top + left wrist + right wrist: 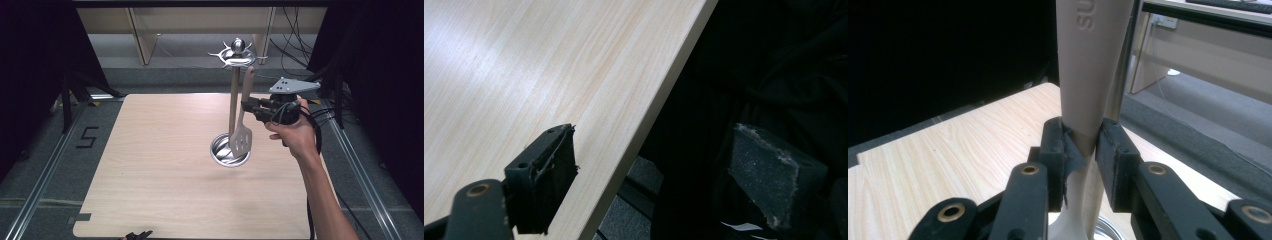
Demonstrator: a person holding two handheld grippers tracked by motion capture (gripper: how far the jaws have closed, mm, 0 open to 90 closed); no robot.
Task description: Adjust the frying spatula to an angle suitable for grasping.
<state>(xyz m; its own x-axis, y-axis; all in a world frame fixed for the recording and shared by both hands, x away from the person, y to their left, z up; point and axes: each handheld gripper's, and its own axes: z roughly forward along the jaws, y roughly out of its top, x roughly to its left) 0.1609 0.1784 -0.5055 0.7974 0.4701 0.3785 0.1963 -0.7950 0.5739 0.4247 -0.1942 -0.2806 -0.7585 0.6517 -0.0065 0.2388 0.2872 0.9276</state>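
Observation:
A metal utensil stand (pixel 233 102) rises from a round dish base (pixel 220 152) at the table's right centre, with a crown of hooks (pixel 238 54) on top. A slotted spatula (pixel 241 141) with a beige handle (pixel 1093 65) hangs upright beside the pole, its head over the base. Its top end reaches the hooks; whether it rests on one I cannot tell. My right gripper (pixel 247 106) (pixel 1083 145) comes in level from the right, shut on the middle of the handle. My left gripper (pixel 137 235) (pixel 659 160) stays at the table's near edge, open and holding nothing.
The light wooden table (pixel 150 165) has its near edge (pixel 644 130) right under the left gripper. Black curtains flank both sides. Cables (pixel 300 55) hang at the back right, behind the stand. A wooden shelf frame (pixel 142 40) stands beyond the far edge.

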